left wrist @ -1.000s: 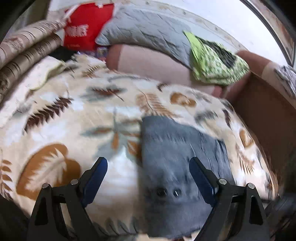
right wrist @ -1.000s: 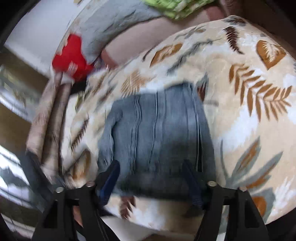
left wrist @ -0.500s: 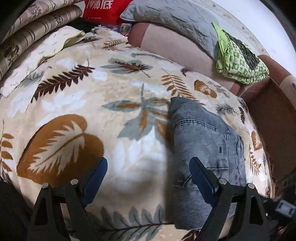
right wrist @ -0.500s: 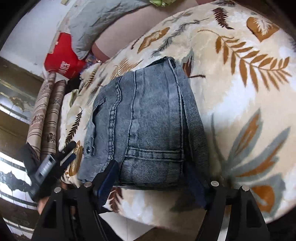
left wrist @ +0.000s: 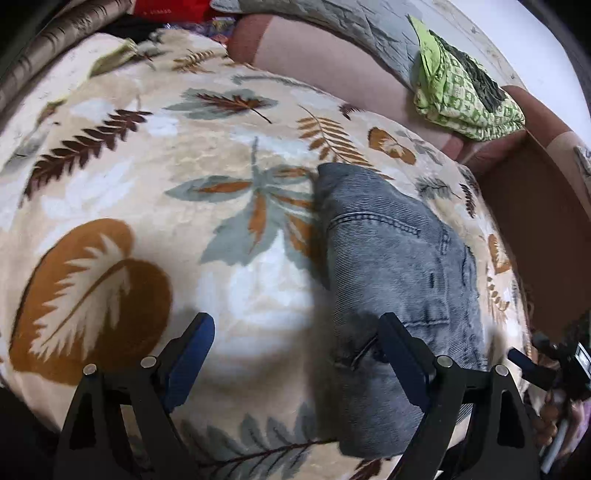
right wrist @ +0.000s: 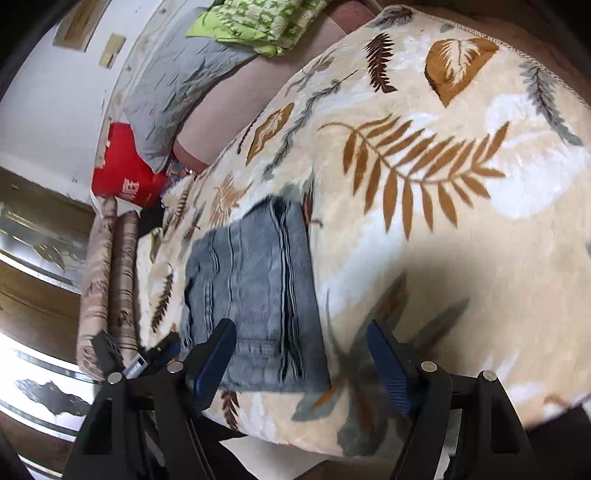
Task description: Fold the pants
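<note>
The pants (left wrist: 399,266) lie as a compact folded grey-denim bundle at centre right of the left wrist view, on a leaf-print blanket (left wrist: 155,177). Both the left hand-held gripper (left wrist: 295,354) and the right hand-held gripper (right wrist: 301,363) hang wide apart, holding nothing. The fold looks essentially done; a good finish would be squaring the edges and pressing the bundle flat. Behind, at upper right, a green cloth (left wrist: 465,92) rests on a grey quilted pillow (left wrist: 332,22); a red bag (right wrist: 125,181) sits at left of the right wrist view.
</note>
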Action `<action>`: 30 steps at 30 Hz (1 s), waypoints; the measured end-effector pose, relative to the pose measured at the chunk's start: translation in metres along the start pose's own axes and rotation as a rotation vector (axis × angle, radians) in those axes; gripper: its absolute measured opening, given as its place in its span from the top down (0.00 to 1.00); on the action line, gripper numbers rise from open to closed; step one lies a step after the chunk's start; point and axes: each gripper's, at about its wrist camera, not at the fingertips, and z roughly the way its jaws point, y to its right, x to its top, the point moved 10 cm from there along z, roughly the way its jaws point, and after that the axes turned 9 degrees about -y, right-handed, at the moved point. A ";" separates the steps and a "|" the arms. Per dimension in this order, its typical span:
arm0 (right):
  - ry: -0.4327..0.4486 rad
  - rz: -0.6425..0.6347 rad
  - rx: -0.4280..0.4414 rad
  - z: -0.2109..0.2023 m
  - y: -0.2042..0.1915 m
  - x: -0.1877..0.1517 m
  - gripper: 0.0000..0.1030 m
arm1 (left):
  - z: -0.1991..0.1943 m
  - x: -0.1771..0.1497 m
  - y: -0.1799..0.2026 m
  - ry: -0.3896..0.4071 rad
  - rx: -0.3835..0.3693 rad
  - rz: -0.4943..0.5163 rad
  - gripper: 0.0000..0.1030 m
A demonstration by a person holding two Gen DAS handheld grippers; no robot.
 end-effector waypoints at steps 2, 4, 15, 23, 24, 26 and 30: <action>-0.032 0.005 0.023 0.009 -0.001 0.010 0.26 | 0.006 0.005 0.006 -0.022 -0.033 -0.002 0.13; -0.081 -0.019 0.064 0.025 -0.013 0.017 0.26 | 0.009 0.009 0.008 -0.029 -0.041 -0.007 0.13; -0.218 -0.071 0.040 0.103 -0.030 0.036 0.26 | 0.035 0.015 0.036 -0.084 -0.134 0.008 0.12; -0.220 -0.045 -0.020 0.114 -0.023 0.040 0.25 | 0.040 0.018 0.045 -0.077 -0.043 0.036 0.12; -0.212 -0.062 -0.038 0.114 -0.027 0.039 0.25 | 0.040 0.017 0.046 -0.073 -0.038 0.041 0.12; -0.226 -0.090 -0.002 0.115 -0.042 0.036 0.29 | 0.040 0.017 0.047 -0.071 0.002 0.052 0.12; -0.217 -0.113 -0.061 0.118 -0.043 0.032 0.33 | 0.037 0.017 0.050 -0.052 0.051 0.090 0.12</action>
